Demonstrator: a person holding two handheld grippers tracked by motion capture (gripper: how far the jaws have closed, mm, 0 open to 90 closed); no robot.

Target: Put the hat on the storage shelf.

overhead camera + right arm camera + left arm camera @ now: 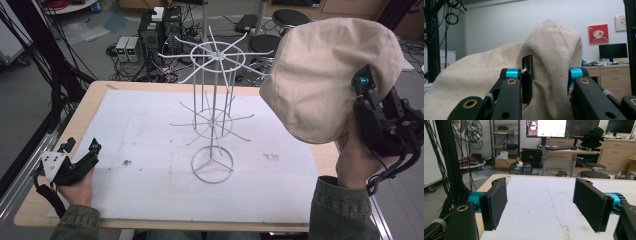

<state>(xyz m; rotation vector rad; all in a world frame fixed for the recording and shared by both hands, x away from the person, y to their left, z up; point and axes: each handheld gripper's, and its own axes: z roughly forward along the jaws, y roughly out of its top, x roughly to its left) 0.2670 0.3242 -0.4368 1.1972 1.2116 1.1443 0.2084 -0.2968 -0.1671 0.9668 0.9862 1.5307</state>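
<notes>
While the right tool [361, 102] clamps a fold of the beige cap [327, 75] at the frame's upper right, the white wire rack [214, 110] stands mid-desk [100, 95], and the left tool [82, 150] rests gaping at lower left.

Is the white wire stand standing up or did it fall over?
Standing up. The white wire stand rests on its round base on the white mat, its pole rising straight to the top ring of hooks.
</notes>
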